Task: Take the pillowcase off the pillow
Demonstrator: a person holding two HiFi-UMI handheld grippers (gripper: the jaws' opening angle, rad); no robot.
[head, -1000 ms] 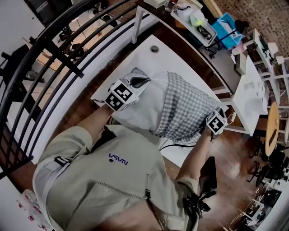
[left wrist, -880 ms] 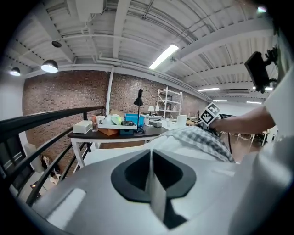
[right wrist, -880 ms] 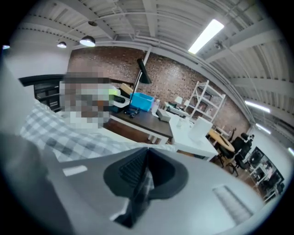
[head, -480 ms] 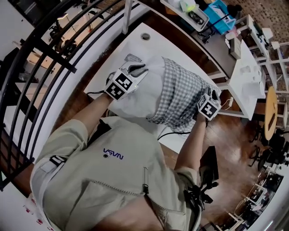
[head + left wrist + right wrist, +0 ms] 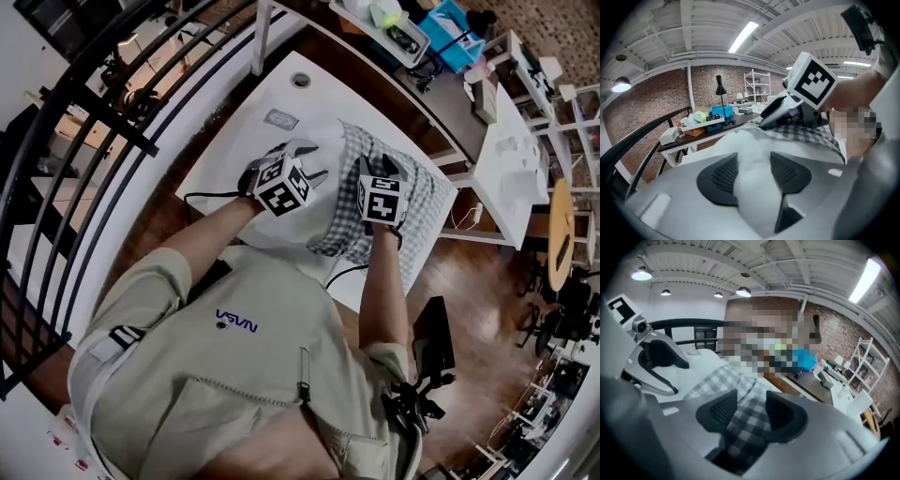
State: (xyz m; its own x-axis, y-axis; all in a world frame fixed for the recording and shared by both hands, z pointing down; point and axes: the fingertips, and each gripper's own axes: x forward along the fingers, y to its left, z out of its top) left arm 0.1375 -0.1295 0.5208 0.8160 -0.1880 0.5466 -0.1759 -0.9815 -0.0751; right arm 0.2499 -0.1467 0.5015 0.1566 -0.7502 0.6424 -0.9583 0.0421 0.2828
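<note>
Table: white; beneath left gripper and right gripper; black railing beyond the left
Pillow: white, half bared; between left jaws, just opened, apart
Pillowcase: checked, bunched; between right jaws, just opened, apart

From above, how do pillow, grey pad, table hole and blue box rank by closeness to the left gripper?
1. Pillow: between the jaws of the left gripper, which have just been opening.
2. Grey pad: on the table beyond.
3. Table hole: near the far edge.
4. Blue box: far off, upper right.
</note>
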